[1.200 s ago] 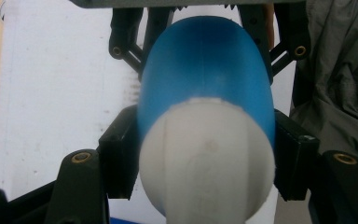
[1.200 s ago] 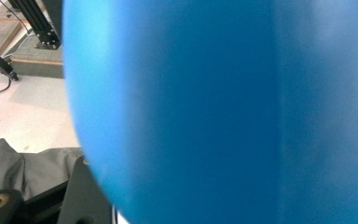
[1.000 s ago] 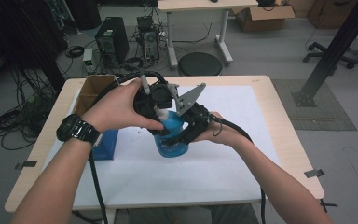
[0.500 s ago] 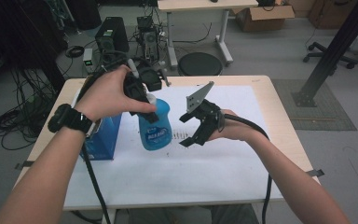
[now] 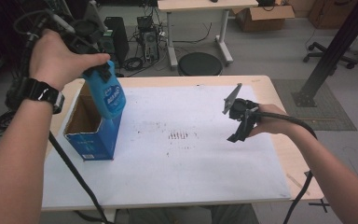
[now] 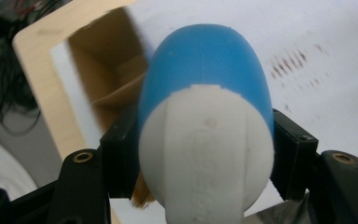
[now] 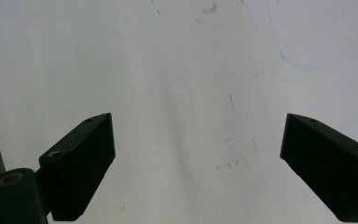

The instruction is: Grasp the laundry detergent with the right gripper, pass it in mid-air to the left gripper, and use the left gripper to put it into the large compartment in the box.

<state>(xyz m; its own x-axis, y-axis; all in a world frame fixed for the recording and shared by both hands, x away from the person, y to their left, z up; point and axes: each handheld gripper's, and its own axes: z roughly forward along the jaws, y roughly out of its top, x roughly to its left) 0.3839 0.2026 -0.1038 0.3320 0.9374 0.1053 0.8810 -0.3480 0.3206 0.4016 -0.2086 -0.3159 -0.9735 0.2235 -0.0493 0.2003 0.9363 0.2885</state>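
Lifted since half a second ago, the bottle now hangs at the upper left of the high view, above the open box, where before it stood lower and nearer the middle of the worktop. The left gripper has its fingers clamped on the bottle's neck end, just below the white cap; in the left gripper view the blue body points down toward the box mouth. The bottle is tilted, its base toward the box, not touching it. The right gripper has drawn away to the right of centre, well apart from the bottle, and its fingers stand wide with nothing between them over the white sheet.
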